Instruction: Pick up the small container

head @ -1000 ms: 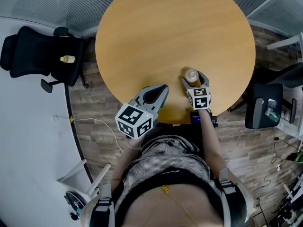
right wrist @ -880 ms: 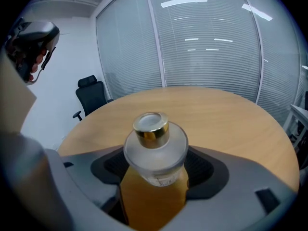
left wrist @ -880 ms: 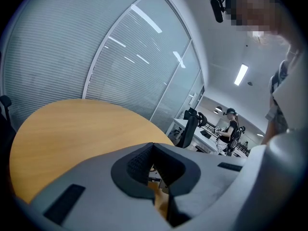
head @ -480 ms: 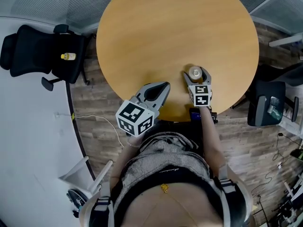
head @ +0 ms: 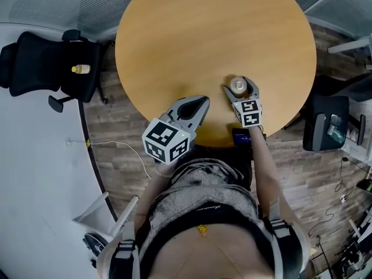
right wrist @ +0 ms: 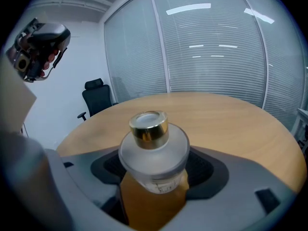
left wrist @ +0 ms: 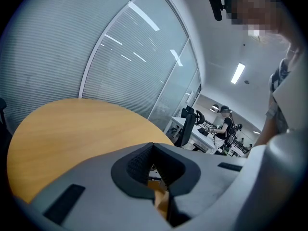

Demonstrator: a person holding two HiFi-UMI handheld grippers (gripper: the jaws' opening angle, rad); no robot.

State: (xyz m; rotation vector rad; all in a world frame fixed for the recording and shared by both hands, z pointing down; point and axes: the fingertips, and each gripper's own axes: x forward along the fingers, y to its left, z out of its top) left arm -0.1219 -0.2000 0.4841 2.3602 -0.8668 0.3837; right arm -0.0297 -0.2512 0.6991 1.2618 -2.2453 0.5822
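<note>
The small container (head: 238, 86) is a frosted glass bottle with a gold cap, near the front right edge of the round wooden table (head: 215, 34). My right gripper (head: 239, 89) holds it between both jaws, shut on its sides. In the right gripper view the container (right wrist: 153, 153) fills the gap of the right gripper (right wrist: 154, 172), leaning slightly, with the pads against its body. My left gripper (head: 196, 103) hovers over the table's front edge to the left, shut and holding nothing. The left gripper view shows the left gripper (left wrist: 153, 150) with its pads together.
A black office chair (head: 52, 63) stands left of the table with a small yellow bottle (head: 80, 69) on its seat. Another chair (head: 326, 127) stands at the right. A white desk curves along the left. A cable (head: 125, 153) lies on the wooden floor.
The right gripper, with the container between its jaws, has shifted slightly farther onto the table. The left gripper has barely moved.
</note>
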